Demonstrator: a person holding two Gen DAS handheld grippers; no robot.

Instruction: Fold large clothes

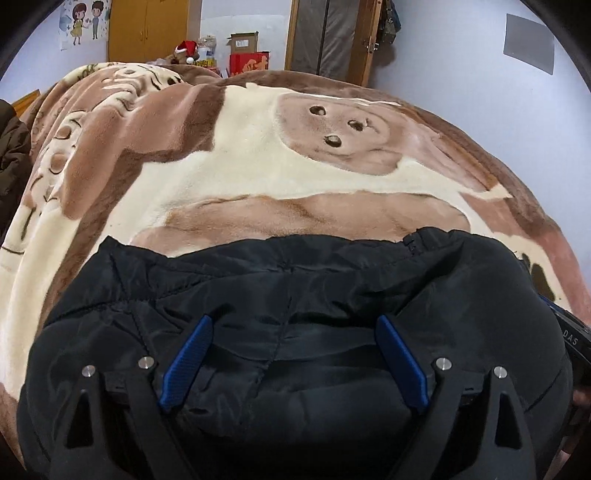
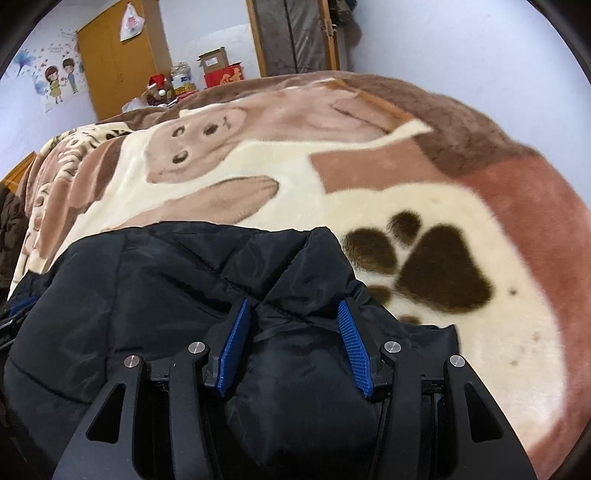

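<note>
A black padded jacket (image 1: 295, 295) lies folded on a bed covered by a brown and cream plush blanket (image 1: 258, 177). My left gripper (image 1: 293, 325) is open, its blue pads (image 1: 188, 362) spread wide over the jacket's near part. In the right wrist view the same jacket (image 2: 166, 280) fills the lower left. My right gripper (image 2: 293, 310) is open, with a bulge of jacket fabric lying between its blue pads (image 2: 352, 347). The jaws do not pinch the fabric.
The blanket (image 2: 424, 221) has a rabbit and paw print pattern. Beyond the bed stand a yellow wardrobe (image 1: 155, 29), cardboard and red boxes (image 1: 247, 55), a Santa-hat toy (image 1: 186, 50) and a door (image 1: 332, 37). A dark brown garment (image 1: 11, 155) lies at the left edge.
</note>
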